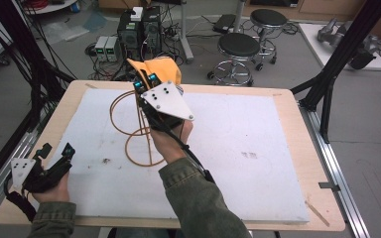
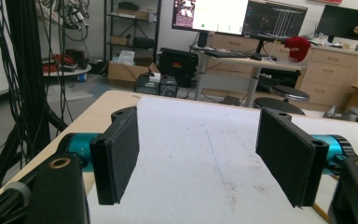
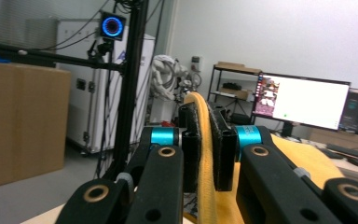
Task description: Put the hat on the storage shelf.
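A wooden table (image 1: pixel 290 148) carries a large white board (image 1: pixel 238 148) that covers nearly all of its top, leaving only a pale wood margin at the edges; the board bears a few dark smudges. Behind the table, on the grey floor, stand two round black stools (image 1: pixel 239 47) and a cluster of computer cases with trailing cables (the black frame posts rise at both sides). Over the far middle of the board, the right gripper (image 1: pixel 146 83) is held raised by the person's right hand (image 1: pixel 171 141), its grey three-cornered plate facing upward. Its jaws are pressed together on a yellow-orange cloth (image 1: pixel 163 69), which hangs lifted above the board's far edge; in the right gripper view the cloth (image 3: pixel 206 154) runs as a narrow folded band straight between the two black pads, touching both, and spreads out wider at the lower right. From the same region an orange cord (image 1: pixel 134 131) drops in loops onto the board just left of the right hand. At the near left corner of the table rests the left gripper (image 1: pixel 55 151), well apart from the cloth; in the left gripper view its jaws (image 2: pixel 198 163) stand spread wide with nothing between them, the bare board lying below.
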`<control>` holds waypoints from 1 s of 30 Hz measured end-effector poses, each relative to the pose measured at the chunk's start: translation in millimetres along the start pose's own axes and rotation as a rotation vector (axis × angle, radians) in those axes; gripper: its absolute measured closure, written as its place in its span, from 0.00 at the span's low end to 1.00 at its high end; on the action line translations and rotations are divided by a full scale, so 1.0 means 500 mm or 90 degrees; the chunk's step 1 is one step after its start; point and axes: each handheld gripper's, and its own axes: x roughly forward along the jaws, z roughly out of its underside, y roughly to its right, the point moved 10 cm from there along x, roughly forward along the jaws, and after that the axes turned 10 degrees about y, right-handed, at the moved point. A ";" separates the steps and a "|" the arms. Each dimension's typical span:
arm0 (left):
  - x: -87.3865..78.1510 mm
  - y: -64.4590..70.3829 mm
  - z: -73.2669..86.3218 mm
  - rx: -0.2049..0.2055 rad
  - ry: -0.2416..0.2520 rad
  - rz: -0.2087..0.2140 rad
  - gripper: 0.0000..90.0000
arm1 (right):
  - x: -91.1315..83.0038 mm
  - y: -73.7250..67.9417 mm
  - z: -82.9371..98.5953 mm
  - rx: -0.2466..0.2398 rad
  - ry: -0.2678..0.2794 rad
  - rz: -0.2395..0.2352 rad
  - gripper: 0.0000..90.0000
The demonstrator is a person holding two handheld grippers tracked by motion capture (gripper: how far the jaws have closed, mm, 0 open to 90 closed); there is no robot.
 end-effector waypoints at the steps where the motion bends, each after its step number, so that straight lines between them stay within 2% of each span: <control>1: 0.000 0.000 0.000 -0.001 0.001 -0.001 0.34 | 0.001 -0.007 0.000 0.002 -0.001 -0.006 0.94; 2: 0.000 0.000 0.000 -0.002 0.001 -0.001 0.34 | 0.001 -0.007 0.000 0.002 -0.001 -0.006 0.94; 3: 0.000 0.000 0.000 -0.002 0.002 -0.001 0.34 | 0.003 -0.021 0.001 0.007 -0.001 -0.013 0.94; 6: 0.001 -0.001 0.000 -0.003 0.002 -0.002 0.34 | 0.005 -0.035 0.003 0.009 -0.004 -0.023 0.94; 7: 0.001 -0.001 0.000 -0.003 0.002 -0.002 0.34 | 0.007 -0.050 0.008 0.010 -0.010 -0.032 0.94; 8: 0.001 -0.001 0.000 -0.003 0.002 -0.002 0.34 | 0.007 -0.050 0.008 0.010 -0.010 -0.032 0.94; 9: 0.000 -0.001 0.000 -0.003 0.001 -0.002 0.34 | 0.009 -0.066 0.015 0.010 -0.016 -0.042 0.94; 10: 0.001 -0.002 0.000 -0.003 0.001 -0.002 0.34 | 0.009 -0.066 0.015 0.010 -0.016 -0.042 0.94; 11: 0.001 -0.002 0.000 -0.003 0.001 -0.002 0.34 | 0.010 -0.084 0.021 0.013 -0.022 -0.055 0.94; 15: 0.001 -0.003 0.000 -0.004 0.002 -0.002 0.34 | 0.013 -0.116 0.037 0.001 -0.031 -0.072 0.94; 24: 0.000 -0.005 0.000 -0.003 0.001 -0.002 0.34 | 0.015 -0.163 0.077 -0.018 -0.058 -0.083 0.94; 30: 0.000 -0.005 0.000 -0.005 0.001 -0.002 0.34 | 0.015 -0.203 0.115 -0.042 -0.077 -0.090 0.94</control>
